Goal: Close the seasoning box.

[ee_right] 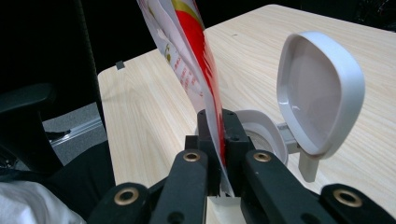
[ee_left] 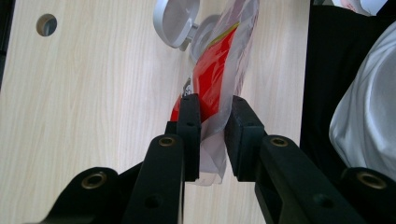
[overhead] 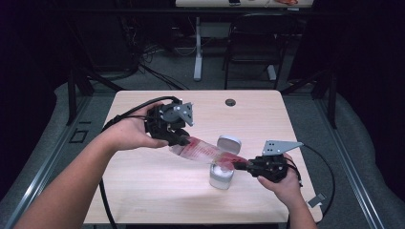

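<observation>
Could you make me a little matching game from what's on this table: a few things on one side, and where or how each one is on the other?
Things:
1. Red and clear plastic packet
2. Hinged lid of the small white plastic bin
3. Small round hole in the pale wooden table
4. Left tongs

Where or how:
A. flipped open, standing up
B. near the far edge
C. held in the air above the bin
D. clamped on one end of the packet

Pairs: 1-C, 2-A, 3-B, 4-D
</observation>
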The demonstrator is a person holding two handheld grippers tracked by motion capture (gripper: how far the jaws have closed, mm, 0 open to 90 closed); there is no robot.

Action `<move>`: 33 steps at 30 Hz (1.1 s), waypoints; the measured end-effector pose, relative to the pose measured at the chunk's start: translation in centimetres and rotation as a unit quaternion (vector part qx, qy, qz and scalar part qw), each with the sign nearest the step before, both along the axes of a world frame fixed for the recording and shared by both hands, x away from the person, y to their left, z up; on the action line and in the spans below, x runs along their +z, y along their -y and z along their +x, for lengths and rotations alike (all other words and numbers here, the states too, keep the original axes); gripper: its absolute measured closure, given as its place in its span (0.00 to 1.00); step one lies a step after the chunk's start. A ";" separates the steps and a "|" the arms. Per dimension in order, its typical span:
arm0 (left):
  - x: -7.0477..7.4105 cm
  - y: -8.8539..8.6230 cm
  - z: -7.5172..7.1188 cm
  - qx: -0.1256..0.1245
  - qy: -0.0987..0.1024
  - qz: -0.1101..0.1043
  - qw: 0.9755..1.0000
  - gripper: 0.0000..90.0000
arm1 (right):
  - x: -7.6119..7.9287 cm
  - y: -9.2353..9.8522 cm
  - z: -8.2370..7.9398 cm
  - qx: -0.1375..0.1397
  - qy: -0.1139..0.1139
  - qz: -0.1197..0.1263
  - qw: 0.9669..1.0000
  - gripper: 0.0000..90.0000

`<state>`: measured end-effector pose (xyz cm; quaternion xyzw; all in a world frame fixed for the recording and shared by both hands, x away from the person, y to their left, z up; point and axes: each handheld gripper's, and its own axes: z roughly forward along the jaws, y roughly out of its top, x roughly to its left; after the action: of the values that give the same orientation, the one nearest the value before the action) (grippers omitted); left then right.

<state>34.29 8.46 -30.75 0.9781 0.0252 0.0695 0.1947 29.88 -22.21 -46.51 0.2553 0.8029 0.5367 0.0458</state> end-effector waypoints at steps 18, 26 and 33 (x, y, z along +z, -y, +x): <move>-1.7 -2.1 0.2 0.020 -0.013 -0.013 1.000 0.86 | 0.3 -0.6 0.2 0.002 0.012 0.025 1.000 0.95; -1.9 -2.2 0.0 0.018 -0.012 -0.021 1.000 0.87 | -0.3 -0.3 0.5 -0.009 0.007 0.027 1.000 0.88; -1.9 -2.2 0.0 0.018 -0.015 -0.019 1.000 0.87 | -1.4 -0.2 0.8 -0.001 -0.006 0.023 1.000 0.86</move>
<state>34.34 10.63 -32.67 0.9745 0.0471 0.0577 0.2117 30.69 -22.03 -47.87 0.2598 0.7907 0.5533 0.0356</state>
